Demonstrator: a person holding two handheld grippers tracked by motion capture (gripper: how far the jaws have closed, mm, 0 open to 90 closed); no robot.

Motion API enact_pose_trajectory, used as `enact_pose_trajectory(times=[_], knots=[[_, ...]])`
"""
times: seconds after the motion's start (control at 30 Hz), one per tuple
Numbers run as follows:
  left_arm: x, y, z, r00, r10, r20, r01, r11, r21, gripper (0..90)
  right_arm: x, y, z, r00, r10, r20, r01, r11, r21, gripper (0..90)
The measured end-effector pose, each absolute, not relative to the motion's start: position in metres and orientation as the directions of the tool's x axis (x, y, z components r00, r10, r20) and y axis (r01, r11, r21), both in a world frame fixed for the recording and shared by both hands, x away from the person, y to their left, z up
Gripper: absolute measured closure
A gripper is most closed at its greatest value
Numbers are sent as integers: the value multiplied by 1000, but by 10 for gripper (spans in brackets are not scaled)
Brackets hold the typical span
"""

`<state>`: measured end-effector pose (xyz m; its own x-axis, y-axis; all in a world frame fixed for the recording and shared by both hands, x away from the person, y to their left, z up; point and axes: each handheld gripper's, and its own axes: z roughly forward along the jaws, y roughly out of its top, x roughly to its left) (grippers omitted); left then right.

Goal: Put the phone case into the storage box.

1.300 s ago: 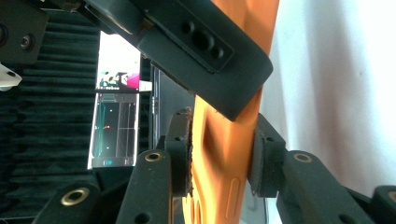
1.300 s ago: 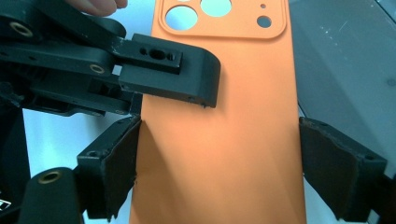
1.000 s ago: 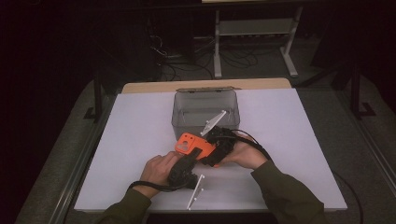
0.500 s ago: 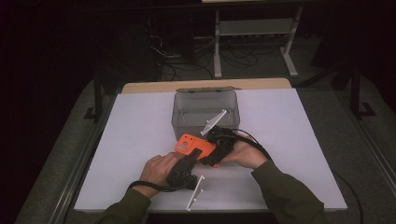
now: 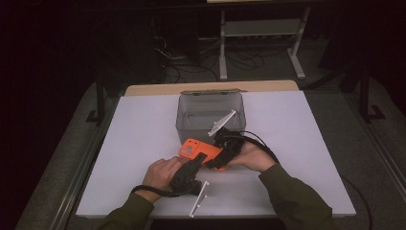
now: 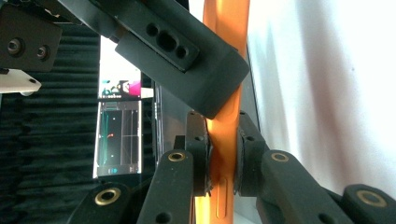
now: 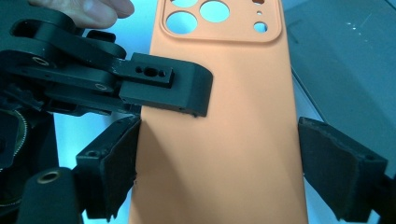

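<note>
Left gripper (image 5: 200, 159), near side of the grey bin (image 5: 211, 102), on the white table (image 5: 134, 143): jaws clamped on the orange phone case (image 5: 196, 151). In the left gripper view my two pads pinch the case (image 6: 224, 140) edge-on, across its thin wall, pads pressing both faces. They have just been closing, with the case between them. My left hand (image 5: 163, 172) wraps the gripper body, cable looping off towards the table's near edge.

The case sits just in front of the bin, off the bin's near wall, slightly left of the bin's centre. It is held between both tools, camera-cutout end pointing away from the right gripper, towards the left. In the right gripper view I see the back face (image 7: 219, 121) with round lens holes at the top.

Right gripper (image 5: 225, 148), also near side of the bin, just right of the case: jaws spread wide across the case's full width. Left pad (image 7: 116, 158) touches the case's long edge. Right pad (image 7: 336, 163) sits just off the other edge with a thin gap visible, so I read this one as open around the case, not squeezing. The left gripper's jaw (image 7: 163, 88) crosses the case's upper left edge in that view. My right hand (image 5: 253, 155) holds the tool.

White tracker rods: one (image 5: 222, 122) leaning over the bin's near rim, one (image 5: 198, 199) lying towards the table's near edge.
</note>
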<state>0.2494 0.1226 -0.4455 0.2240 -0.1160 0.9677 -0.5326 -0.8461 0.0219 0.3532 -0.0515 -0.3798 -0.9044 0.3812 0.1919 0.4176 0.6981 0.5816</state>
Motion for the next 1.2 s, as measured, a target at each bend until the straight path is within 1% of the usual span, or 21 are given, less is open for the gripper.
enact_pose_trajectory(times=[0.13,0.3,0.6,0.93,1.2], knots=[[249,123,-445,230,-120,966,-535,-844,22,795,353,-52,-380,-906,377,194,415,693,589,153],[250,124,-445,246,-106,963,-535,-844,43,798,353,-54,-379,-910,370,188,404,680,613,157],[252,126,-444,279,-91,956,-523,-849,72,797,351,-56,-376,-912,370,175,392,666,634,127],[254,128,-444,310,-77,947,-510,-855,98,797,349,-68,-372,-900,408,155,402,638,657,116],[255,130,-442,313,-83,946,-494,-865,87,796,343,-88,-372,-880,453,140,420,608,673,95]])
